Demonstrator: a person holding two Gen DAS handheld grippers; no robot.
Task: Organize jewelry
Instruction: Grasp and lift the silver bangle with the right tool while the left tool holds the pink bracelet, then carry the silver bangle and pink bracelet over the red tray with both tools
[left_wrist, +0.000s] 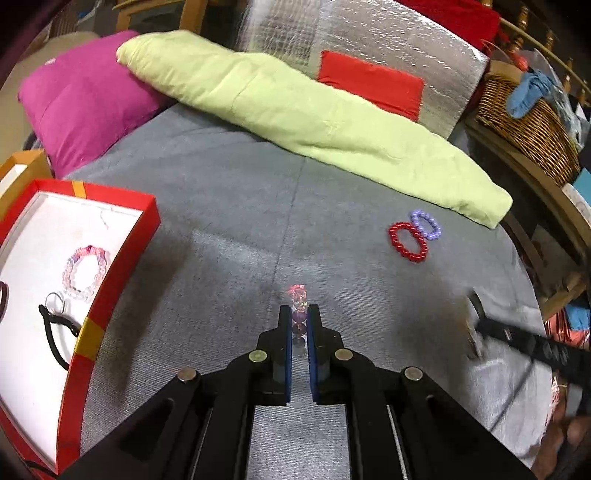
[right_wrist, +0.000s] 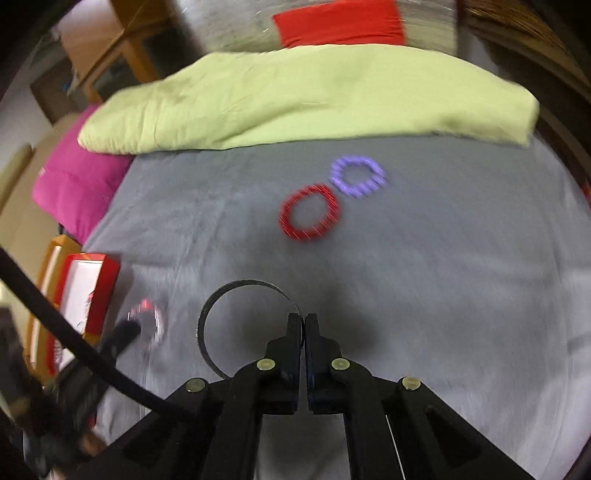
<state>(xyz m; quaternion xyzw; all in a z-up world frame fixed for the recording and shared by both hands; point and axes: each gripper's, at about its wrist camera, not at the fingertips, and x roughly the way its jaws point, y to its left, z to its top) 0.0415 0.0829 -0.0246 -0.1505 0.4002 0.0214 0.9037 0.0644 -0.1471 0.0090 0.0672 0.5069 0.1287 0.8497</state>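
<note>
Your left tool (left_wrist: 298, 320) was clenched on a clear pink-and-purple bead bracelet (left_wrist: 298, 301), pinched edge-on so the loop stood up ahead of the tips, probably ready to carry. The red box (left_wrist: 110, 258) sat to that tool's left, open side up, already holding a pale pink bracelet (left_wrist: 85, 272) and a black cord (left_wrist: 55, 332); likely your drop spot. Your right tool (right_wrist: 305, 320) was clenched on a thin black band (right_wrist: 210, 306), loop hanging to its left. The red bead bracelet (right_wrist: 309, 212) and purple bead bracelet (right_wrist: 357, 176) lay ahead of it on the grey bed (right_wrist: 443, 295), touching, not yet collected.
</note>
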